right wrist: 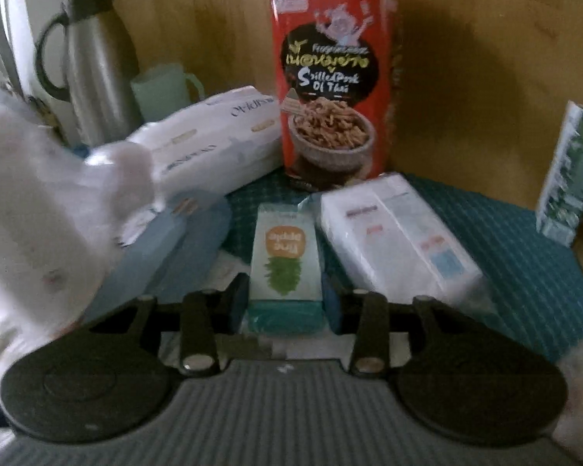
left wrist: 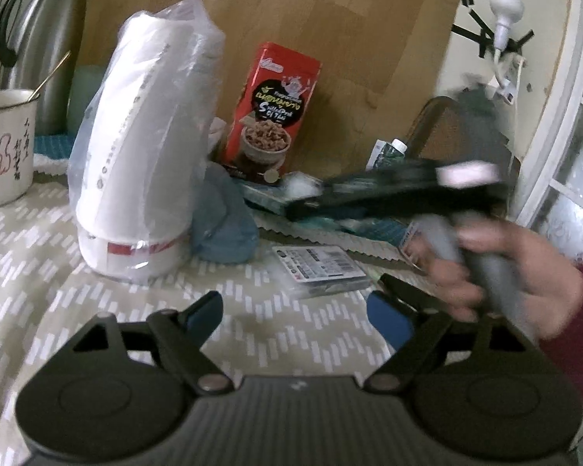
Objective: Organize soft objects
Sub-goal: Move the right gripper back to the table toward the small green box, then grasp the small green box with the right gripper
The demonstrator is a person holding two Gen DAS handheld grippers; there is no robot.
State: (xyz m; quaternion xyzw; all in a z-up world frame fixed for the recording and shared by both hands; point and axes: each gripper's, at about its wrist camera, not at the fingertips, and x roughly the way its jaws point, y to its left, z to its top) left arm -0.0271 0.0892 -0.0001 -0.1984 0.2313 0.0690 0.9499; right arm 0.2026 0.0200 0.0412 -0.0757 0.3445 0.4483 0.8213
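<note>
Bench is wearing a patterned cloth. Left gripper is hovering spread, lower centre. Right gripper is pinching the tissue pack.

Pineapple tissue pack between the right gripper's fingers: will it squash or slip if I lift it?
The pineapple tissue pack looks soft and film-wrapped, so it will probably dent under the right gripper. It is likely light. The glossy wrap may slide, so grip firmly.

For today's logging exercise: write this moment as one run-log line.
left hand-held gripper: open, empty | right hand-held gripper: shut on pineapple tissue pack | white tissue pack: beside it
</note>
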